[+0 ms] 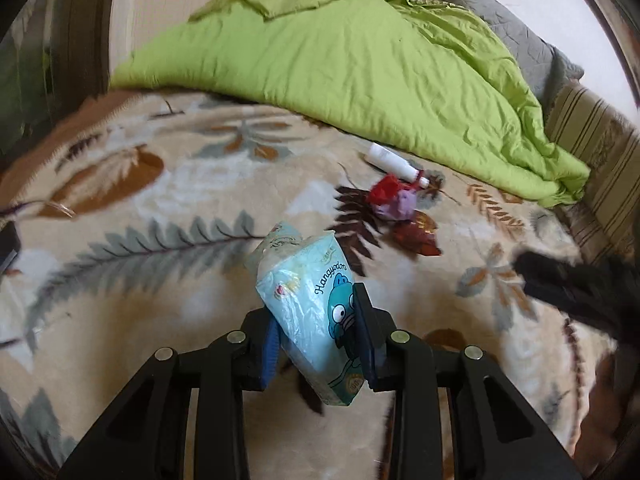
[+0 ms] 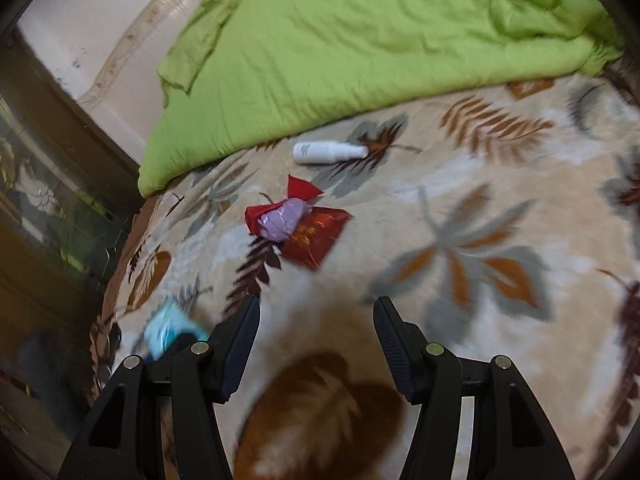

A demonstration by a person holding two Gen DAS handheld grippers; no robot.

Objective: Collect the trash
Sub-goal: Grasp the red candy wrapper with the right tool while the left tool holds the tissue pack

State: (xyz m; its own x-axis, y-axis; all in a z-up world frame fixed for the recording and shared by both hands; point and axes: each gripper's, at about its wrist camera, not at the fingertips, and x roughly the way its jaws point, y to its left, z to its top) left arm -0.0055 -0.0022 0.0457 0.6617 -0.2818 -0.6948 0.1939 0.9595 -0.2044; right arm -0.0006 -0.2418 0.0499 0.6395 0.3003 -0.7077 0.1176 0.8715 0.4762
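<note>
A: How many pieces of trash lie about?

B: Four that I can count. One light blue tissue pack printed "Hangyodon", pinched between the fingers of the left gripper and held above the leaf-patterned blanket. Then one white spray bottle on its side, one red wrapper, and one red-and-lilac crumpled wrapper resting partly on the red wrapper.

A: And the right gripper?

B: Its fingers are spread wide with nothing between them, over bare blanket, short of the wrapper pile.

A: Where are the edges?

B: One green duvet borders the far side, with the bottle just beside its hem. In the right wrist view the blanket's edge drops off at the left, the tissue pack showing as a blue blur near it. Open blanket stretches to the right of the wrappers.
</note>
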